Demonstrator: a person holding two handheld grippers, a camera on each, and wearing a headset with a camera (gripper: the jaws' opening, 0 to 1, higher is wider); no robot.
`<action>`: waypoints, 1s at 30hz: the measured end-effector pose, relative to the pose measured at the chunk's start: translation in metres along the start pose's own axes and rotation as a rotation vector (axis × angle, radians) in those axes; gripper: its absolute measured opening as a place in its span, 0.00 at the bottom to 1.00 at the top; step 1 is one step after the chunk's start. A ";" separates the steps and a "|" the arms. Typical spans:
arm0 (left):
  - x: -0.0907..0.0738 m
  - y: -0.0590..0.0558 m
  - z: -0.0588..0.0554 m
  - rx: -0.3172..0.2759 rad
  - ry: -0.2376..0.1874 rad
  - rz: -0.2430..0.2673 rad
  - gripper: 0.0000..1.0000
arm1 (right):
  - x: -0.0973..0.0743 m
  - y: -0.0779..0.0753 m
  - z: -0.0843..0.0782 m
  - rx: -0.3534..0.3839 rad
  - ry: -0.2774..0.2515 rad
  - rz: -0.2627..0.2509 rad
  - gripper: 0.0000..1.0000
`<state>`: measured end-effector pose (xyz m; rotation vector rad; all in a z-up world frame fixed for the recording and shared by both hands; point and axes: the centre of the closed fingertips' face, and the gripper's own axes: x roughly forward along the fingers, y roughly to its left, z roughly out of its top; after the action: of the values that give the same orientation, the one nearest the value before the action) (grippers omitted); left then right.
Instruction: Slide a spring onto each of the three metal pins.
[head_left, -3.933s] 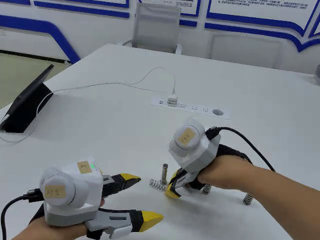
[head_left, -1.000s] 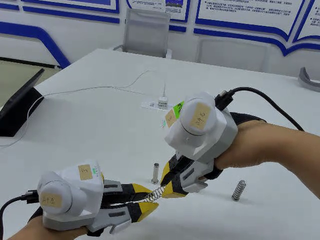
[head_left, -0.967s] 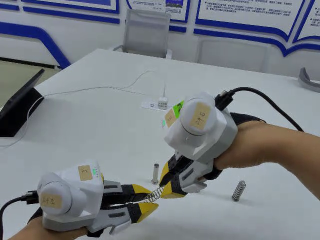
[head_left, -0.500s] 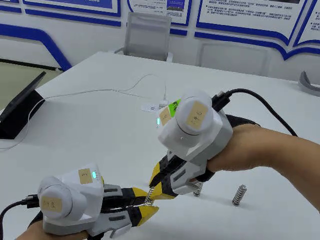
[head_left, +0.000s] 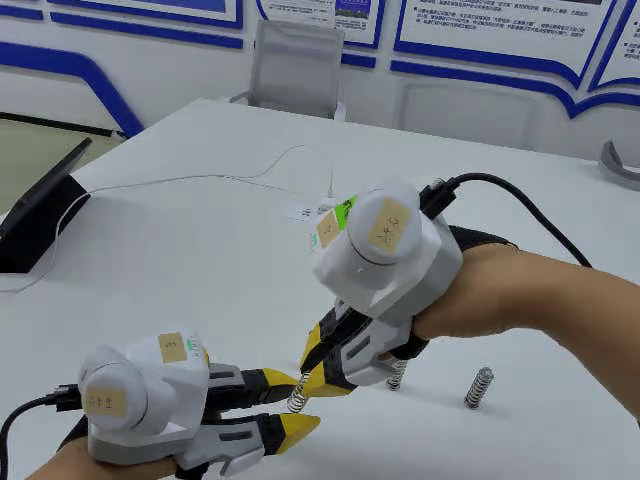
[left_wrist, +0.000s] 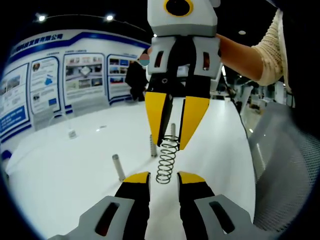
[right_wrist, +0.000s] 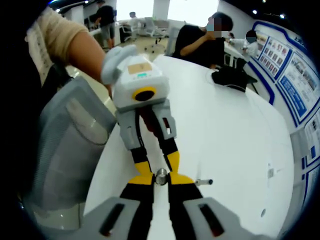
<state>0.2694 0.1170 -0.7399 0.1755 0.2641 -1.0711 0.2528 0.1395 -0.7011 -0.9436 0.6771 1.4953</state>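
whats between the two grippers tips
A spring, top pinched by the right gripper, lower end at the left gripper, seen in the left gripper view.

A big white worktop (head_left: 200, 260) has a white power strip (head_left: 312, 212) lying on it. A thin white wire (head_left: 200, 180) runs from the power strip off to the left. Far left of the power strip a black screen (head_left: 40, 210) stands tilted by the worktop's edge. Behind the power strip, past the worktop, stands a grey chair (head_left: 295, 65). Farther behind it the wall has white boards with blue edges (head_left: 490, 30).
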 end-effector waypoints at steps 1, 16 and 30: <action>-0.001 0.001 -0.001 -0.002 0.001 0.002 0.22 | 0.000 -0.001 0.000 0.001 0.001 -0.001 0.11; -0.011 0.017 -0.011 -0.044 0.012 0.068 0.38 | -0.018 -0.034 -0.011 0.031 0.039 -0.046 0.11; -0.014 0.020 -0.016 -0.060 0.017 0.086 0.47 | -0.018 -0.077 -0.022 0.065 0.108 -0.087 0.11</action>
<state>0.2789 0.1426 -0.7507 0.1410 0.3016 -0.9760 0.3320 0.1235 -0.6888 -0.9966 0.7489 1.3460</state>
